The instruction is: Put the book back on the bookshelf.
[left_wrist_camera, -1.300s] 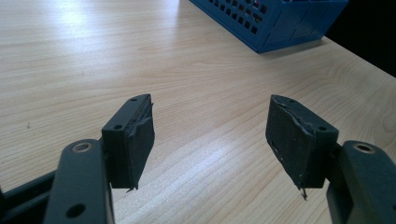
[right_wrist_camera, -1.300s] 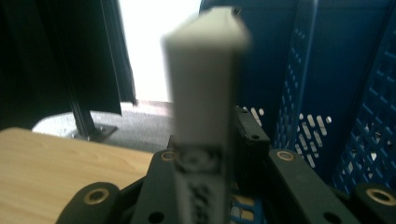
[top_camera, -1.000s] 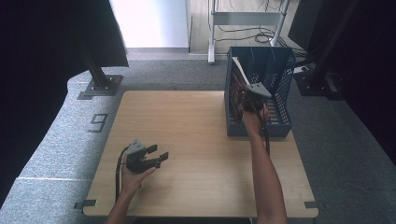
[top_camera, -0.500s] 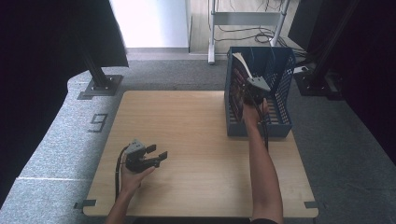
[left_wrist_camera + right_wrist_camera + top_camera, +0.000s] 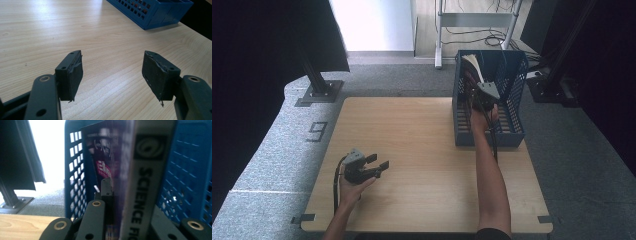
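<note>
Right tongs (image 5: 475, 89) clamp book (image 5: 140, 182) inside crate's walls (image 5: 460, 115).

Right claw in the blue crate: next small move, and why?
Probably lift the book straight up out of the blue crate. The right claw is shut on its spine edge, inside the crate walls, so up looks the only free way. The left claw rests open over the table.
</note>
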Tool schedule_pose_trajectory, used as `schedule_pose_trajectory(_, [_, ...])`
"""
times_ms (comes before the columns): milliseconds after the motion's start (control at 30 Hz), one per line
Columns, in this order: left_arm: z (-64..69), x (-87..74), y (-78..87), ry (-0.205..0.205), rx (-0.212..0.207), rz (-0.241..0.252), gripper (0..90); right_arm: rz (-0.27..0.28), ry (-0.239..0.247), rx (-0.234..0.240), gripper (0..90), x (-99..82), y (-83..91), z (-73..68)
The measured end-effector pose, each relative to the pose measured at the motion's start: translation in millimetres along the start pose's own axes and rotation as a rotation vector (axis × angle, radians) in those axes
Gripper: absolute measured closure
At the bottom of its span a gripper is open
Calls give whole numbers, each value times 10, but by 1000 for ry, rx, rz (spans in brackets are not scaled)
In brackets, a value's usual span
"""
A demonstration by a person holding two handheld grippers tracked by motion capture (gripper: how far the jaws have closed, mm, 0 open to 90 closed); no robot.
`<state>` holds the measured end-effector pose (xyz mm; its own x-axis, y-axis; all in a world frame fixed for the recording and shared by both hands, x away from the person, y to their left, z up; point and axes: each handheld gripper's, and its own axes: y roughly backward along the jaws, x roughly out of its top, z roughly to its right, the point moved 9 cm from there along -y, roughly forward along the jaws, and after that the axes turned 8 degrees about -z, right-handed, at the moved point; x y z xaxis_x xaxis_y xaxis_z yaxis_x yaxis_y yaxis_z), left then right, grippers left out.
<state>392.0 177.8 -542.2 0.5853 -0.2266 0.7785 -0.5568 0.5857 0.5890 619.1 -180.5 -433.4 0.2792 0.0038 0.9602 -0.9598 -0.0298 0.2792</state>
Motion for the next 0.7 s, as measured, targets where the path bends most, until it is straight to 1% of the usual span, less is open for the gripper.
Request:
schedule_pose_trajectory(67, [4, -5, -8, -3, 0, -4, 332, 2, 24, 19, 817, -9, 7, -81])
schedule_pose_trajectory(100, [7, -4, -9, -3, -1, -3, 332, -2, 46, 48, 815, -26, 21, -182])
schedule_pose_trajectory(133, [8, -2, -9, -3, 0, -1, 332, -2, 46, 48, 815, -26, 21, -182])
schedule_pose_trajectory(167, [11, -1, -7, -3, -2, -1, 332, -3, 53, 58, 815, -35, 27, -216])
schedule_pose_trajectory(233, [13, -1, 1, -4, -2, -1, 332, 8, 85, 85, 804, -81, 61, -334])
schedule_pose_trajectory(267, [12, -2, 4, -3, -2, -2, 332, 8, 85, 85, 804, -81, 61, -334])
schedule_pose_trajectory(367, [15, 3, 7, 3, -4, 3, 331, 7, 83, 123, 781, -104, 94, -396])
schedule_pose_trajectory(467, [30, 7, 13, 0, -8, 5, 331, -1, 85, 151, 756, -113, 114, -419])
schedule_pose_trajectory(500, [33, 8, 14, 0, -9, 5, 331, -7, 89, 161, 735, -119, 123, -426])
schedule_pose_trajectory(600, [44, 7, 8, -3, -13, 4, 330, -31, 105, 162, 710, -152, 142, -427])
schedule_pose_trajectory(633, [50, 6, 5, -4, -14, 3, 330, -31, 109, 169, 710, -161, 156, -430])
schedule_pose_trajectory(667, [57, 6, 4, -5, -15, 2, 329, -22, 110, 187, 702, -178, 192, -435])
schedule_pose_trajectory(700, [61, 7, 3, -6, -15, 2, 329, -26, 112, 192, 694, -188, 199, -434])
